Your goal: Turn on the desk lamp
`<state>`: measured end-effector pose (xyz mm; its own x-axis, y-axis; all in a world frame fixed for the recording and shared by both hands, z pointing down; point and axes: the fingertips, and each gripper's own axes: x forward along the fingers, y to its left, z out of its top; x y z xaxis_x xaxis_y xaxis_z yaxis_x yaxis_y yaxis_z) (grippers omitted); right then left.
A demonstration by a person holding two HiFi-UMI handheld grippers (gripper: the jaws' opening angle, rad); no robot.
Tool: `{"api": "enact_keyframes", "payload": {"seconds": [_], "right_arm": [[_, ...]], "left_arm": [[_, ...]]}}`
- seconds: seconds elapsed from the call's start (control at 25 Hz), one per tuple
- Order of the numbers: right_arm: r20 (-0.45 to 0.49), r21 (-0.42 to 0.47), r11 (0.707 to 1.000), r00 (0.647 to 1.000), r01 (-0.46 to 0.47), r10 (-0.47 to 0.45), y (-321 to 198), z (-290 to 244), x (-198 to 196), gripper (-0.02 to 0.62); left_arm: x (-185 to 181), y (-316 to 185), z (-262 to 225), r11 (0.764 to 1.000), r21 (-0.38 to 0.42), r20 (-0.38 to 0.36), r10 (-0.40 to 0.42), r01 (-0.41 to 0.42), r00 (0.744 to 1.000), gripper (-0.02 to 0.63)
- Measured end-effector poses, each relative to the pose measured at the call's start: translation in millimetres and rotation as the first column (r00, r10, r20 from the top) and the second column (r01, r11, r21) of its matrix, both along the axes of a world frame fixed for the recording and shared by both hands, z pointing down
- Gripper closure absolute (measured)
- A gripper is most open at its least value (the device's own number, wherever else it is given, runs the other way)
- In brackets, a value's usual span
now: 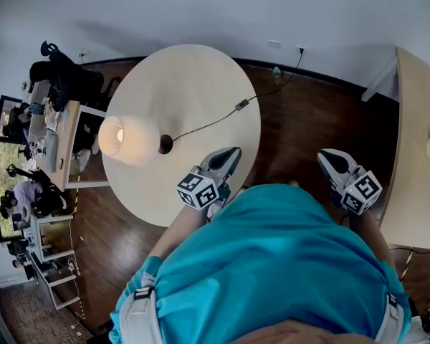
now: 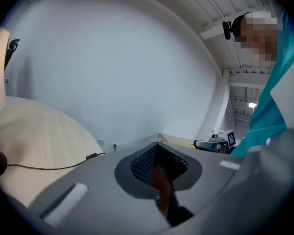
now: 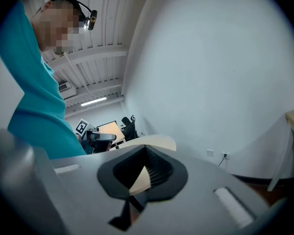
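Dark wood flooring (image 1: 308, 127) surrounded a round pale table (image 1: 193, 77) in the upper middle of the head view, with a white wall along the top. The desk lamp (image 1: 129, 140) lay toward the table's left side, its shade glowing warm. Its black base (image 1: 165, 144) was just right of the shade. A thin black cord (image 1: 208, 124) ran from the base up and right through an inline switch (image 1: 241, 105) near the table's edge, then on to a wall outlet (image 1: 300, 49).

The left gripper (image 1: 231, 155) hovered over the table's lower right edge, well apart from the lamp. In the left gripper view its jaws were pressed together with nothing between them. The right gripper (image 1: 328, 158) hung over the floor at the right of the frame. Its jaws too were clenched and empty in its own view. A teal shirt (image 1: 272, 264) filled the bottom of the frame.
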<state>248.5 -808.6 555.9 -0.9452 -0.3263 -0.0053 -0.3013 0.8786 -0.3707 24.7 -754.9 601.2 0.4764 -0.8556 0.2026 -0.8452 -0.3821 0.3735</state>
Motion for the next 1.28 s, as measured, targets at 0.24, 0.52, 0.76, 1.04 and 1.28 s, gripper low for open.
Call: {"api": "enact_keyframes", "payload": {"seconds": [0.24,0.52,0.76,1.04,1.28], "right_arm": [[-0.062,0.04,0.999,0.998,-0.029,0.032,110,-37,-72,0.594],[-0.024,-0.044,0.986,0.987,-0.161,0.16,215,21,-192,0.594],[-0.062,0.033,0.969,0.967,-0.245,0.247,361,2,-215,0.594],[-0.075,0.107,0.947,0.947,-0.302,0.311,455,-10,-197,0.594],[-0.043,0.15,0.945,0.953,-0.289,0.299,535,-17,-154,0.594]], "left_arm": [[-69,94,-54,0.986,0.151,0.02,0.066,-0.069,0.998,0.5],[-170,196,-19,0.948,0.229,0.027,0.222,-0.222,0.975,0.5],[-201,318,-24,0.914,0.268,-0.017,0.321,-0.305,0.947,0.5],[-177,398,-34,0.876,0.291,-0.019,0.408,-0.386,0.913,0.5],[-111,461,-45,0.856,0.264,0.026,0.454,-0.444,0.891,0.5]]}}
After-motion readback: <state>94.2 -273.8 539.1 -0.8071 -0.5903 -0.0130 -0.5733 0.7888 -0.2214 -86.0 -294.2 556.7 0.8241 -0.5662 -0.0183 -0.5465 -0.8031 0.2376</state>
